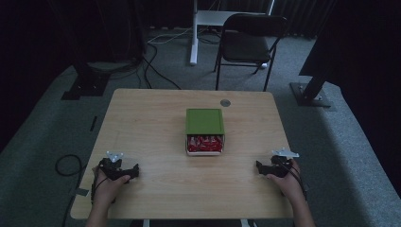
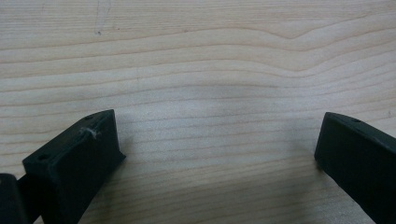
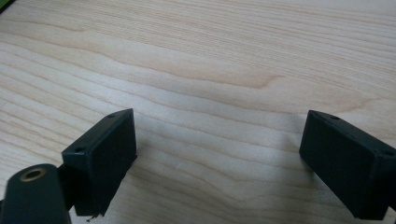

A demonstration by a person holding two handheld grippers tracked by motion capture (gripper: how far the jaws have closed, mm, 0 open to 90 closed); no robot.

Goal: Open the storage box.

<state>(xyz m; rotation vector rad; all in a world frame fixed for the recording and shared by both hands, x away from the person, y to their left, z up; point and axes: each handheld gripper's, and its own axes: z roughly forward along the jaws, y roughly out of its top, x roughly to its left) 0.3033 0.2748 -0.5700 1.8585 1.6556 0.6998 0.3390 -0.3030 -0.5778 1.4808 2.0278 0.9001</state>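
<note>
A white box [image 1: 204, 150] of red packets [image 1: 204, 142] sits at the middle of the wooden table [image 1: 151, 127], and a green lid [image 1: 204, 121] lies slid back over its far part. My left gripper [image 1: 135, 171] rests near the front left of the table, held by a hand. Its jaws stand wide apart over bare wood [image 2: 215, 140], nothing between them. My right gripper [image 1: 259, 166] rests near the front right, also hand-held. Its jaws are wide apart too, over bare wood [image 3: 219, 140].
A round grey grommet [image 1: 225, 102] sits near the table's far edge. Beyond the table stand a black folding chair [image 1: 248, 42] and a white desk leg [image 1: 194, 33]. Cables [image 1: 156, 71] run over the grey carpet.
</note>
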